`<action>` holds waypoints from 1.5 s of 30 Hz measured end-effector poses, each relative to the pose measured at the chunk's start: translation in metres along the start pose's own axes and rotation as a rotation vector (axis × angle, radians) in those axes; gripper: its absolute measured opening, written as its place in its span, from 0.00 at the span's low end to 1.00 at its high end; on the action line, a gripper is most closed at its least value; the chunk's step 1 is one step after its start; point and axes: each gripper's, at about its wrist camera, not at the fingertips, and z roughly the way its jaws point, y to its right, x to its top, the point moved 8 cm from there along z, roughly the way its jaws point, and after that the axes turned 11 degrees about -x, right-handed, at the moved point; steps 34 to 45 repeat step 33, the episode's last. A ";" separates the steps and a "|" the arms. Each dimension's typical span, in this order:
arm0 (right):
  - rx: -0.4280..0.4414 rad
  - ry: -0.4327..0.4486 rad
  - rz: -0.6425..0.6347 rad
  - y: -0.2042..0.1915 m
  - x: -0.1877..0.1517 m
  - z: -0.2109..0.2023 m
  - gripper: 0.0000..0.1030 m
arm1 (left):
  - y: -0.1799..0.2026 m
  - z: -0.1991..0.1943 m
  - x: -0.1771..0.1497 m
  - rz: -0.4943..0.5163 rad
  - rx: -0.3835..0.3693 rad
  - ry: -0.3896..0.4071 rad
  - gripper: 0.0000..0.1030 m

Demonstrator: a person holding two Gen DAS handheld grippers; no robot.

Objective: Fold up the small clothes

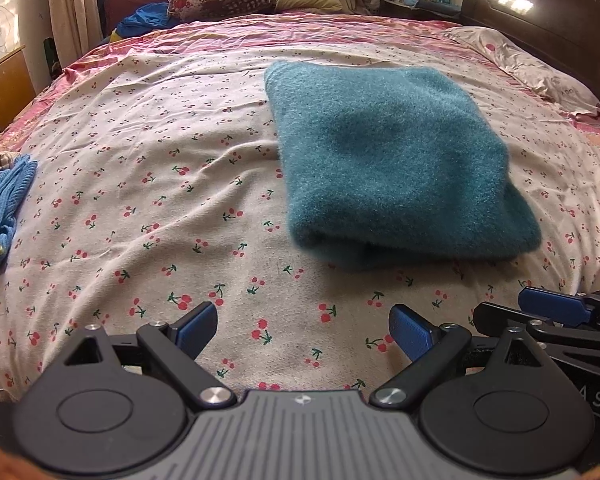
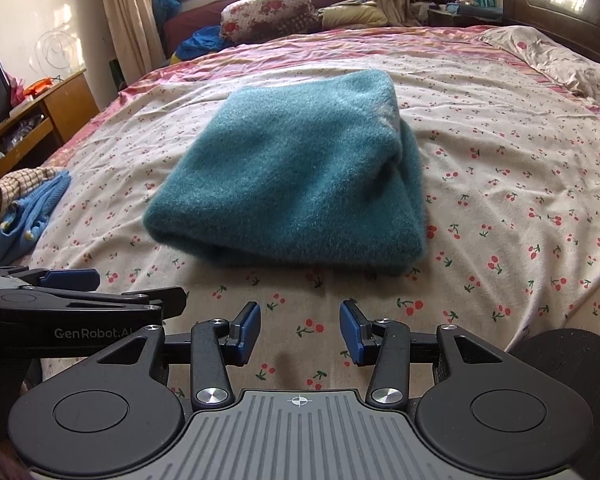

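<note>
1. Left gripper (image 1: pixel 302 330): black linkage arms and blue ribbed pads, at the bottom of the left wrist view. Jaws stood wide apart with nothing between them, over the sheet.
2. Right gripper (image 2: pixel 300 334): same build, at the bottom of the right wrist view. Jaws stood moderately apart, holding nothing. In the left wrist view it showed at the lower right edge (image 1: pixel 556 312), just beside the left one.
3. Teal garment (image 1: pixel 396 160): fuzzy, thick knit, folded into a rounded rectangle of several layers, the fold edge facing the cameras. It lay centre-right in the left wrist view and centre in the right wrist view (image 2: pixel 296 176), on the bed, ahead of both grippers and apart from them.
4. Bed sheet (image 1: pixel 160 200): cream cotton printed with small red cherries, creased, with a pink border at the far side.
5. Blue knit garment (image 2: pixel 36 208): ribbed, crumpled, at the left edge of the frame, touching a checked cloth (image 2: pixel 16 188). Both lay well apart from the teal garment.
6. Floral bundle (image 2: pixel 268 10): red-rose print, rolled, at the upper centre beyond the bed.
7. Pillow (image 1: pixel 532 64): pale print, at the upper right against the dark wooden headboard (image 1: pixel 540 12).
8. Wooden desk (image 2: pixel 48 108): at the left edge, cluttered shelves; contents too small to tell.
9. Curtain (image 2: pixel 124 12): beige, upper left.
</note>
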 end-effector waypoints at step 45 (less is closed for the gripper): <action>-0.002 -0.007 0.003 0.000 -0.002 0.000 0.43 | 0.002 -0.002 -0.001 0.023 0.012 0.010 0.95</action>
